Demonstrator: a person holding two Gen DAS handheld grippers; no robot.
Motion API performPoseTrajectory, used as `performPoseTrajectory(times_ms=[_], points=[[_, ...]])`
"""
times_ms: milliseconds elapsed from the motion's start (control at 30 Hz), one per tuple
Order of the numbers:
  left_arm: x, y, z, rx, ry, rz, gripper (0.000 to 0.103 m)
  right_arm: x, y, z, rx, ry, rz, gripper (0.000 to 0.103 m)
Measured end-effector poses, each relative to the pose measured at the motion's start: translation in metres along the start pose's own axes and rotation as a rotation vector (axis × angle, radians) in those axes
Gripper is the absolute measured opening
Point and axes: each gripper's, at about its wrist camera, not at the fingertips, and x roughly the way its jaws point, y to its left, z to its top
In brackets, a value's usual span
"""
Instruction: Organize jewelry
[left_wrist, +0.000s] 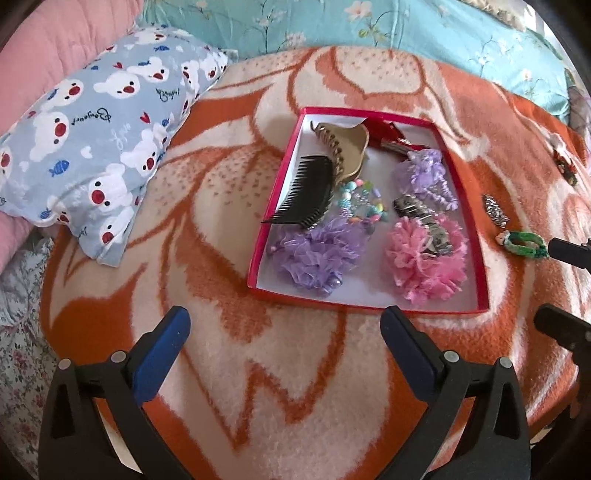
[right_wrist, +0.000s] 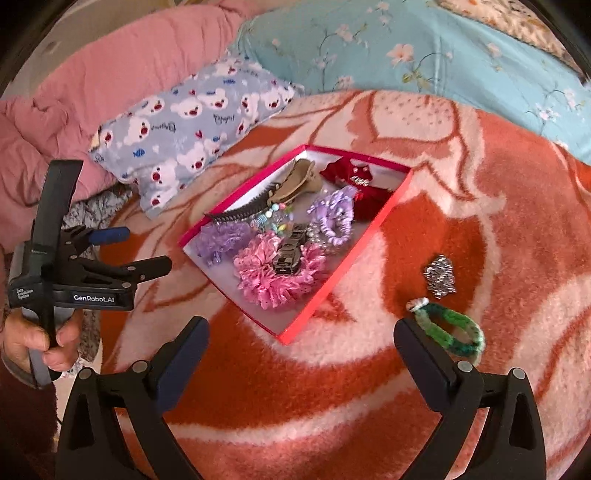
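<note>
Left wrist view: left gripper (left_wrist: 284, 332) hangs over the orange-and-cream blanket (left_wrist: 229, 387) on the bed, jaws spread wide, nothing between them. Red box (left_wrist: 258, 236) lies just beyond its fingertips, holding a black comb (left_wrist: 306, 195), tan claw clip (left_wrist: 343, 147), beaded bracelet (left_wrist: 360, 206), 2 purple scrunchies (left_wrist: 317, 258), pink scrunchie (left_wrist: 428, 262) and a red item at the far corner. Bear-print pillow (left_wrist: 96, 147) lies left of the box.

Right wrist view: right gripper (right_wrist: 301, 345) also wide apart and empty, hovering over the blanket near the box's near corner. Green bracelet (right_wrist: 452, 330) lies on the blanket outside the box, just beside the gripper's right-hand finger; contact cannot be judged. Silver clip (right_wrist: 439, 277) sits just beyond it, also outside the box
</note>
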Motion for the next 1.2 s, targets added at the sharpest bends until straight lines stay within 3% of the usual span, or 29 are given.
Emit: performPoseTrajectory(times_ms=[267, 633, 1200], points=[[0.000, 0.006, 0.013, -0.014, -0.007, 0.030, 0.103, 0.029, -0.003, 0.021, 0.054, 0.042, -0.010, 0.101], [-0.010, 0.005, 0.025, -0.001, -0.050, 0.047, 0.103, 0.034, -0.003, 0.042, 0.081, 0.040, -0.059, 0.101], [-0.003, 0.010, 0.027, -0.055, -0.043, 0.029, 0.103, 0.049, -0.005, 0.044, 0.120, 0.060, -0.078, 0.101]])
